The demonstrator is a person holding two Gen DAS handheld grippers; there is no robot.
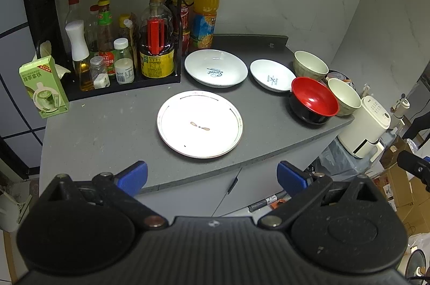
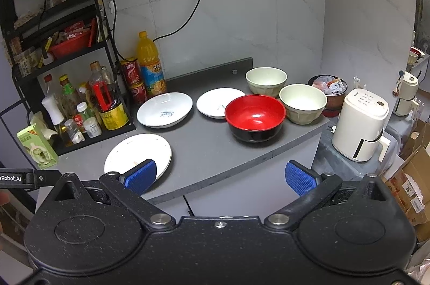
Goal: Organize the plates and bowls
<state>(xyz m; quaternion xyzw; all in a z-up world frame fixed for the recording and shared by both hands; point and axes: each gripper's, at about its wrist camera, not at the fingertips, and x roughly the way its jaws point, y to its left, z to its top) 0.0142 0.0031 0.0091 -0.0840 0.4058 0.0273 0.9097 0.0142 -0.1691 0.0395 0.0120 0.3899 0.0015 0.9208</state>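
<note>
While both hand-held grippers gape empty, dishes dot the counter.

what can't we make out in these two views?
- Flat plate: right wrist view, near rim hidden behind the right gripper.
- Small white dish: right wrist view, part covered by the red bowl.
- Dark container: left wrist view, mostly behind the cream bowls; contents too small.
</note>
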